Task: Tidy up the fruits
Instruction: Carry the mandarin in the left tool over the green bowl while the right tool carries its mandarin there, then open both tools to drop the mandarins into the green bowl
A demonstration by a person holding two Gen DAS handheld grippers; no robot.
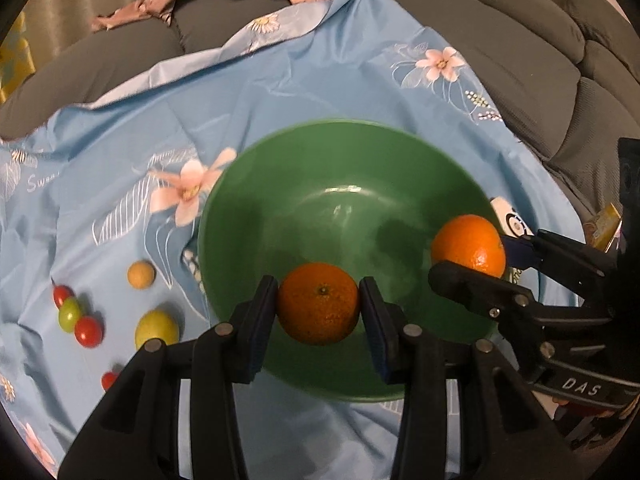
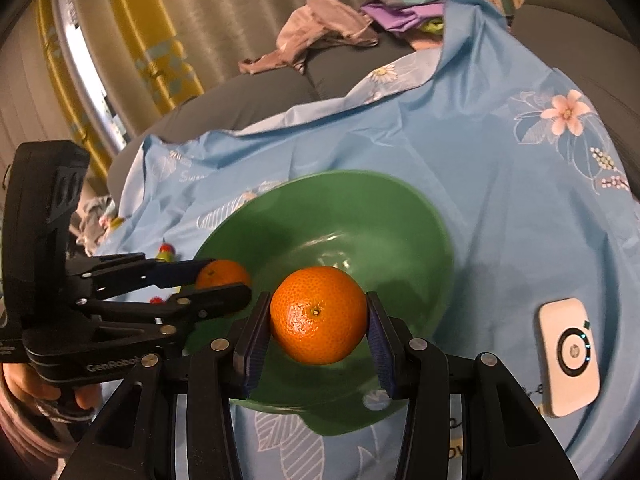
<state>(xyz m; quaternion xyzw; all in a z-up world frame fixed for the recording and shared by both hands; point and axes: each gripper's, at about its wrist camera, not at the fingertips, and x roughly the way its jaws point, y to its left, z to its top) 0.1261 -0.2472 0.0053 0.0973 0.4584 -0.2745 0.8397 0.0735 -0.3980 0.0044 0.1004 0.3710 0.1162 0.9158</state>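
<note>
A green bowl (image 1: 340, 168) sits on a blue flowered cloth (image 1: 320, 80). My left gripper (image 1: 319, 304) is shut on a mandarin (image 1: 318, 302) and holds it over the bowl's near side. My right gripper (image 2: 318, 316) is shut on a second mandarin (image 2: 318, 314) over the bowl (image 2: 360, 208). In the left wrist view the right gripper (image 1: 470, 254) comes in from the right with its mandarin (image 1: 468, 246). In the right wrist view the left gripper (image 2: 224, 278) comes in from the left with its mandarin (image 2: 224, 272).
Left of the bowl lie a yellow-green fruit (image 1: 157, 328), a small tan fruit (image 1: 141, 275), and red (image 1: 88, 331) and green (image 1: 70, 314) cherry tomatoes. A white device (image 2: 568, 356) lies right of the bowl. A grey sofa (image 1: 500, 40) and clothes (image 2: 320, 36) are behind.
</note>
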